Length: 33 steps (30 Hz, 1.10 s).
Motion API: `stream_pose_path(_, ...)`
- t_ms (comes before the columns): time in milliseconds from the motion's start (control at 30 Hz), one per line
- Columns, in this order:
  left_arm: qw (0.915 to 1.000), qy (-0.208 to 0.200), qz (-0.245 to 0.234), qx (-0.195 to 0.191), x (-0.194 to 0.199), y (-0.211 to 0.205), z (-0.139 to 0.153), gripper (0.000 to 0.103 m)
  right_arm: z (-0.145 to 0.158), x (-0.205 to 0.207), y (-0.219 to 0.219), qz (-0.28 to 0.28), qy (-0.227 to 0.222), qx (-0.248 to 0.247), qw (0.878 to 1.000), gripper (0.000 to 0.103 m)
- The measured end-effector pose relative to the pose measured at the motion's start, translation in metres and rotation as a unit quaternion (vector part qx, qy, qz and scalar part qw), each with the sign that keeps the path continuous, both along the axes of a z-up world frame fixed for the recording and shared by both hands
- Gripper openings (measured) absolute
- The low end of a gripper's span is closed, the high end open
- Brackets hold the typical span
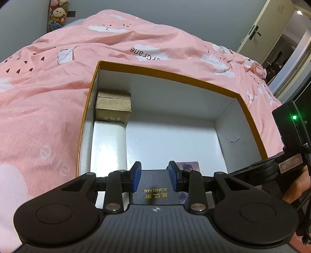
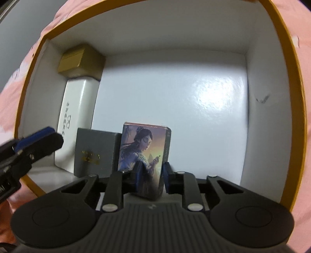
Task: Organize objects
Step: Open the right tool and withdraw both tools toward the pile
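Observation:
An orange-rimmed white box (image 1: 250, 114) lies open on the pink bedspread. Inside, along its left wall, sit a brown carton (image 1: 113, 105) and a white case (image 1: 108, 144). My left gripper (image 1: 155, 176) is open, its blue pads on either side of a dark box with gold lettering (image 1: 155, 189) without visibly pressing it. My right gripper (image 2: 150, 180) is shut on a picture card box (image 2: 144, 155) showing a painted figure, held upright over the box floor beside the dark box (image 2: 95, 151). The brown carton (image 2: 79, 60) and white case (image 2: 75, 120) show behind.
The pink bedspread (image 1: 48, 109) surrounds the box. The left gripper's fingers (image 2: 37, 142) enter the right wrist view from the left. A door (image 1: 272, 25) stands at the far right, stuffed toys (image 1: 57, 13) at the far left.

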<state>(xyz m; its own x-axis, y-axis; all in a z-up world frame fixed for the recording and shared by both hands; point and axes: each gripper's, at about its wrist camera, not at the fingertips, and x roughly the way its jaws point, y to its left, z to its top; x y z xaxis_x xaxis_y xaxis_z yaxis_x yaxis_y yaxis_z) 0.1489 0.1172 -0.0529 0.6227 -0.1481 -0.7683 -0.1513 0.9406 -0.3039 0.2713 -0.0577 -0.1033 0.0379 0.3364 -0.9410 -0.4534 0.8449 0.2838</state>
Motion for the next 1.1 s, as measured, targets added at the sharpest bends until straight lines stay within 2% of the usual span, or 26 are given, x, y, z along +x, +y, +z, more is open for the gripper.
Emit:
stream_pose_path(167, 0.9999, -0.003, -0.010, 0.005, -0.005, -0.007, 0.003, 0.035, 0.001, 0.001, -0.001, 0.002, -0.003, 0.004, 1.000, 0.024)
stream_pose_path(233, 0.9998, -0.009, -0.015, 0.010, -0.009, -0.010, 0.008, 0.035, 0.004, -0.004, 0.001, 0.004, -0.017, 0.002, 1.000, 0.024)
stream_pose_path(367, 0.9990, -0.026, -0.031, 0.021, -0.022, -0.018, 0.019, 0.035, 0.020, -0.021, -0.005, 0.009, -0.080, 0.006, 0.997, 0.026)
stream_pose_path(567, 0.9978, -0.040, -0.049, 0.017, -0.046, -0.024, 0.033, 0.035, 0.060, -0.056, -0.027, -0.001, -0.173, 0.048, 0.984, 0.026)
stream_pose_path(833, 0.9966, -0.032, -0.075, 0.010, -0.077, -0.028, 0.037, 0.035, 0.091, -0.119, -0.053, -0.009, -0.254, 0.090, 0.963, 0.026)
stream_pose_path(933, 0.9955, -0.019, -0.090, 0.022, -0.085, -0.029, 0.033, 0.035, 0.089, -0.135, -0.059, -0.016, -0.254, 0.090, 0.963, 0.026)
stream_pose_path(1100, 0.9935, 0.010, -0.111, 0.022, -0.103, -0.025, 0.025, 0.035, 0.074, -0.154, -0.059, -0.014, -0.223, 0.073, 0.972, 0.027)
